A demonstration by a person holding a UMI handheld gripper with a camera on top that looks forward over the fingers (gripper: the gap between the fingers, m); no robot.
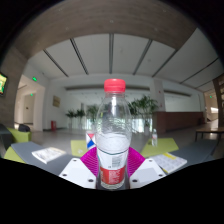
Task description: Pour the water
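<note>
Nearest the camera, the jaws (113, 170) are seen in the gripper view, clenched on a water bottle (114, 135). Both pink pads (90, 160) are pressed against the lower part of the bottle, one at each side, and no gap can be made out between pad and plastic. The bottle is held upright between the fingers and is clear, with a red cap (115, 86) screwed on at the top and a red and white label (113, 172) wrapped around its lower half. Whether water is inside cannot be told for certain, though the plastic appears transparent above the label.

Below and behind the bottle, a table (60, 143) is seen, on which white sheets of paper (47, 154) are laid to one side and yellow-green pieces (163, 146) are spread at both sides. Whether the base of the bottle is resting on the table or is lifted clear of it cannot be told, as the base is hidden by the fingers.

Beyond the table, a large hall is shown, with a panelled ceiling (110, 52) overhead. Potted plants (143, 107) are stood along the far wall, well apart from the bottle. A green sign (35, 77) is fixed high on the wall at one side.
</note>
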